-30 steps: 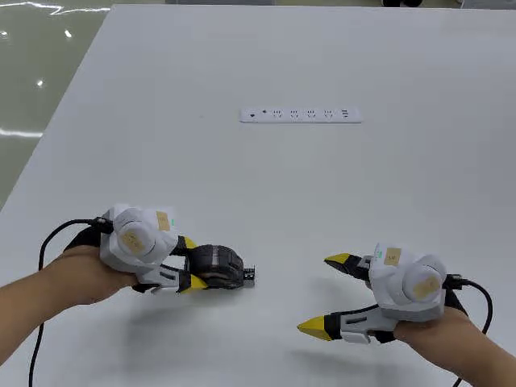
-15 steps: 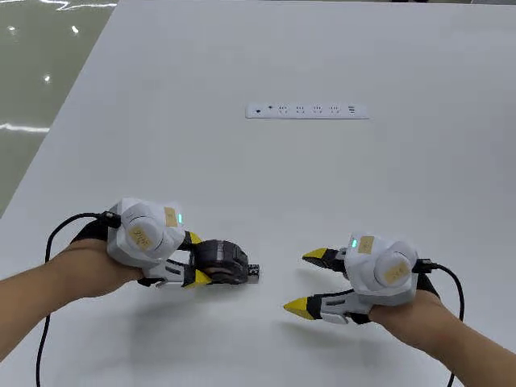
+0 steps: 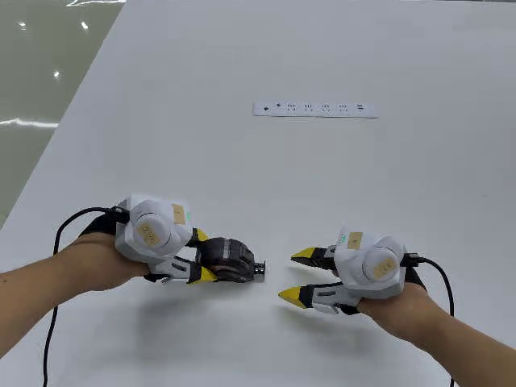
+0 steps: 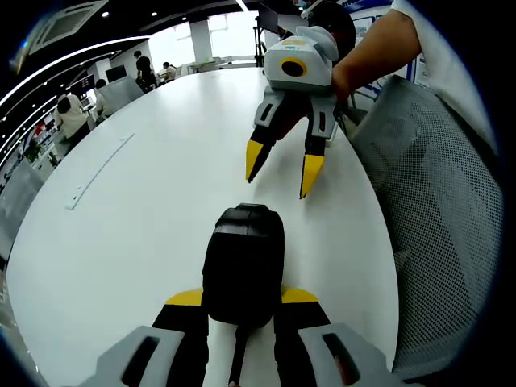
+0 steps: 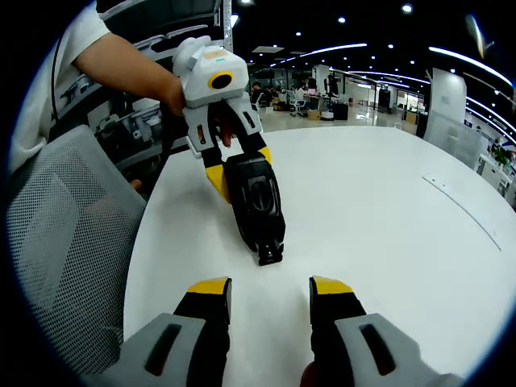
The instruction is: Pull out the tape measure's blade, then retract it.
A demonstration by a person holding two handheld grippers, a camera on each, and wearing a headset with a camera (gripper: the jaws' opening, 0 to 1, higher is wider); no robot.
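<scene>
On one broad white table (image 3: 322, 185) there are one white power strip (image 3: 314, 110) toward the far side, two hand-held grippers near the front edge, and one black tape measure (image 3: 230, 260). One grey mesh chair (image 4: 435, 201) stands at the table's edge in the left gripper view. The left gripper (image 3: 203, 256) has its yellow-tipped jaws closed against the two sides of the tape measure's case. The case sits on the table with its blade hook (image 3: 260, 268) pointing at the other gripper. The right gripper (image 3: 296, 274) has its jaws parted moderately wide and holds nothing. Its tips are near the blade hook but apart from it.
</scene>
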